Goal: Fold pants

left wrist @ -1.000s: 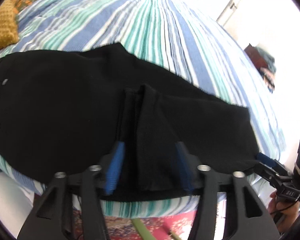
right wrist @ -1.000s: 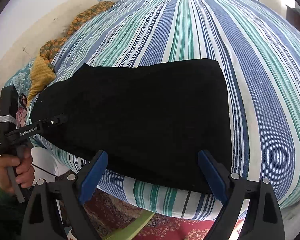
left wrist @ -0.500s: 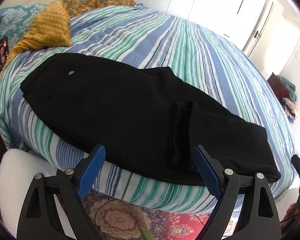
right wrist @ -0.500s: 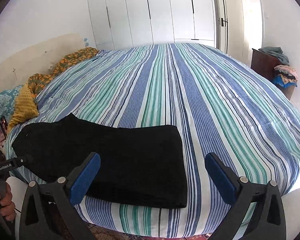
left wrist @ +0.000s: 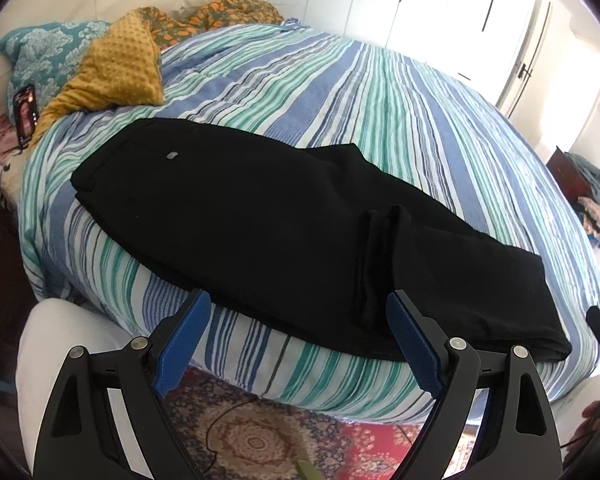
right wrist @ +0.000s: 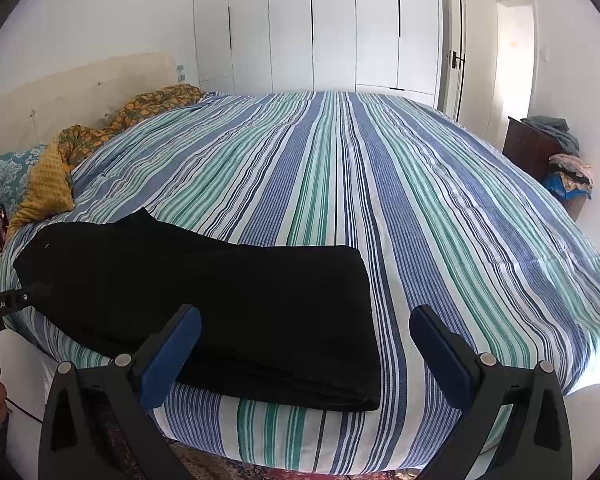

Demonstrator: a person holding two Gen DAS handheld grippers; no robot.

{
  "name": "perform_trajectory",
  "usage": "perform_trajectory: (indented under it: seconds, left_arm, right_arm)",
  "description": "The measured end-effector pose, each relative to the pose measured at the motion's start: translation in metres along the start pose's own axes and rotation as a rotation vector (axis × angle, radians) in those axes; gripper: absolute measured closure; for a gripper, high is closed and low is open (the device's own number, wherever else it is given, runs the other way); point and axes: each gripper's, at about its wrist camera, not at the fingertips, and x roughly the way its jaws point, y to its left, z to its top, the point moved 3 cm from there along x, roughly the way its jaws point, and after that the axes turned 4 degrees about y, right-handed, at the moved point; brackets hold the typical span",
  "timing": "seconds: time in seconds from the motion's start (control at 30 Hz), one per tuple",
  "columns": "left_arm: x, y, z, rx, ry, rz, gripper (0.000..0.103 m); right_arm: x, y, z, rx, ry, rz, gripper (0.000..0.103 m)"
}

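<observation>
The black pants [left wrist: 268, 224] lie folded along the near edge of the striped bed [right wrist: 400, 184]. The left gripper [left wrist: 298, 338] and right gripper [right wrist: 304, 354] both hover spread wide and empty, just short of the pants.

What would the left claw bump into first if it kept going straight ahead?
Probably the black pants lying on the striped bed. The open left claw points down at their near edge, though depth is hard to judge.

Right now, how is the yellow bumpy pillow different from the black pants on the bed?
The yellow bumpy pillow is mustard with a dotted texture; the black pants are plain and dark. The pillow sits puffed up near the headboard; the pants lie flat, folded along the near edge of the bed. The pants spread much wider than the pillow. Both rest on the striped bedspread.
</observation>
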Motion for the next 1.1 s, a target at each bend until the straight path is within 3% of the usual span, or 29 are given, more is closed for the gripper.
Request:
perform_trajectory:
  seconds: [0.17,0.23,0.33,0.5,0.6,0.87,0.93,1.1]
  left_arm:
    - [-0.037,-0.010,0.017,0.047,-0.065,0.034,0.011]
    - [-0.056,-0.017,0.030,0.051,-0.121,-0.009,0.006]
    - [-0.061,-0.027,0.044,0.047,-0.144,-0.057,0.005]
    - [-0.032,-0.020,0.029,0.035,-0.139,-0.071,0.006]
    - [-0.014,-0.017,0.021,0.027,-0.038,-0.092,0.006]
    - [-0.008,-0.030,0.012,0.115,-0.083,-0.050,0.006]
    - [-0.002,-0.029,0.011,0.112,-0.053,-0.043,0.006]
    - [-0.004,-0.033,0.009,0.124,-0.065,-0.044,0.006]
  right_arm:
    - [-0.022,-0.002,0.012,0.030,-0.071,0.038,0.000]
    - [-0.037,-0.001,0.020,0.029,-0.125,0.051,0.000]
    - [-0.049,0.002,0.025,0.004,-0.173,0.026,0.000]
    - [-0.029,0.012,0.018,-0.041,-0.090,-0.006,0.000]
    - [-0.018,0.018,0.006,-0.068,-0.049,-0.018,0.000]
    - [-0.001,0.027,-0.005,-0.098,0.009,-0.018,0.000]
    - [0.001,0.029,-0.009,-0.112,0.021,-0.015,0.000]
    - [0.002,0.026,-0.012,-0.099,0.025,-0.006,0.000]
